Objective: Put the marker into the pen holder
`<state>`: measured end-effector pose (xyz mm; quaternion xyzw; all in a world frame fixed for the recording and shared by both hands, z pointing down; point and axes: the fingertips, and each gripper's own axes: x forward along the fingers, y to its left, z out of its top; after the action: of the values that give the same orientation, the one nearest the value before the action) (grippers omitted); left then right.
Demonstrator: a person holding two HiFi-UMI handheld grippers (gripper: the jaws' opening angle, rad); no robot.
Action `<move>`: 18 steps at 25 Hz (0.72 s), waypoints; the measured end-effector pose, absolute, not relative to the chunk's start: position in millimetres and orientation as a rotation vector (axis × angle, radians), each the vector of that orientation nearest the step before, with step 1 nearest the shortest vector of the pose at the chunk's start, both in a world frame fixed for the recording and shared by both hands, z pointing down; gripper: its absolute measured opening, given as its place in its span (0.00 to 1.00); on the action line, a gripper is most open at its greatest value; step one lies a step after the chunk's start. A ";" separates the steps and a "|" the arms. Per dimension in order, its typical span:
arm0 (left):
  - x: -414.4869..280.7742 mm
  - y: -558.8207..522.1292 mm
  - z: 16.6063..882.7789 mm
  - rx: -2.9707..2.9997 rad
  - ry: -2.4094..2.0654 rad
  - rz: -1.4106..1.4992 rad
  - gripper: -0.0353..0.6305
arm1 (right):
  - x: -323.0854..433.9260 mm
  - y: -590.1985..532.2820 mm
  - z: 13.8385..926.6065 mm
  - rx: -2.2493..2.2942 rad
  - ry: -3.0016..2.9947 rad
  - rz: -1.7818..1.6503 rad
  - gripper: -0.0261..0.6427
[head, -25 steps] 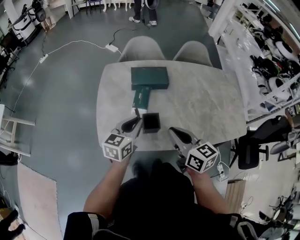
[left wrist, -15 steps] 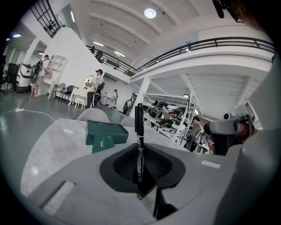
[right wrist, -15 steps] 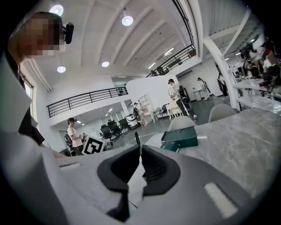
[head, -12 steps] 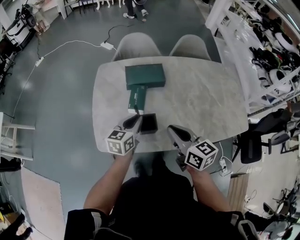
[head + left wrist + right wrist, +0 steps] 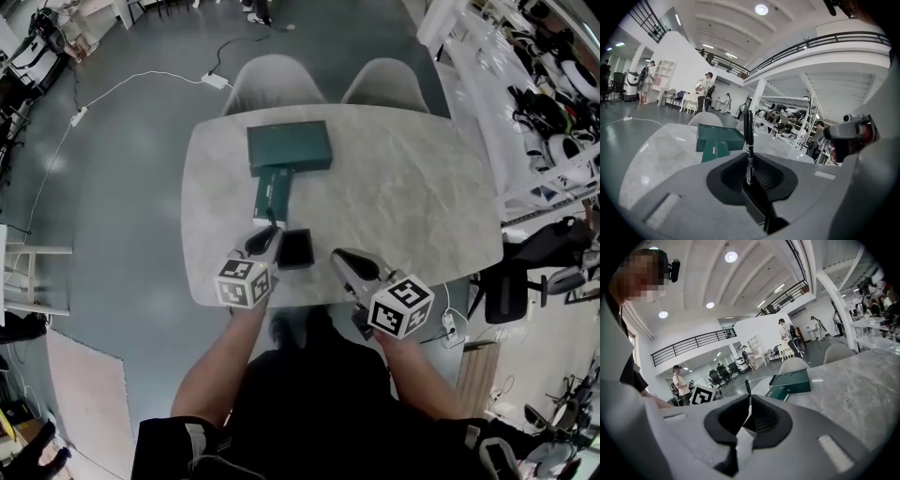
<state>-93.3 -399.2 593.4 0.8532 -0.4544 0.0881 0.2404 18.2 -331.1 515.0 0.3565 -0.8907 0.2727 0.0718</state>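
Observation:
A black marker stands upright between the jaws of my left gripper, which is shut on its lower part. That gripper hovers at the left side of the black square pen holder near the table's front edge. The marker's tip also shows in the right gripper view, beside the left gripper's marker cube. My right gripper is just right of the holder, and its jaws meet with nothing between them.
A large dark green box lies toward the back of the marble table, with a smaller green box in front of it, just beyond the holder. Two grey chairs stand behind the table. People stand far off in the hall.
Both grippers have sunk a little toward the table and edged forward. The left one still carries the marker and sits closer to the holder's left side.

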 end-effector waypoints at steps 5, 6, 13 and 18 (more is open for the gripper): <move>-94.5 -400.3 600.5 2.363 -1.257 0.298 0.13 | 18.4 -336.3 519.9 1.058 -2.665 0.824 0.06; -94.3 -399.7 601.2 2.372 -1.254 0.308 0.13 | 18.2 -336.7 520.6 1.056 -2.663 0.824 0.06; -93.4 -393.2 614.7 2.393 -1.217 0.425 0.13 | 14.1 -334.6 523.6 1.039 -2.657 0.826 0.06; -91.5 -392.1 622.2 2.390 -1.177 0.483 0.13 | 14.9 -331.5 527.2 1.032 -2.649 0.839 0.06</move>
<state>-91.5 -392.1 622.2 0.8619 -0.4247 0.1741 0.2155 14.9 -331.5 527.2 0.3468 -0.8902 0.2819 0.0889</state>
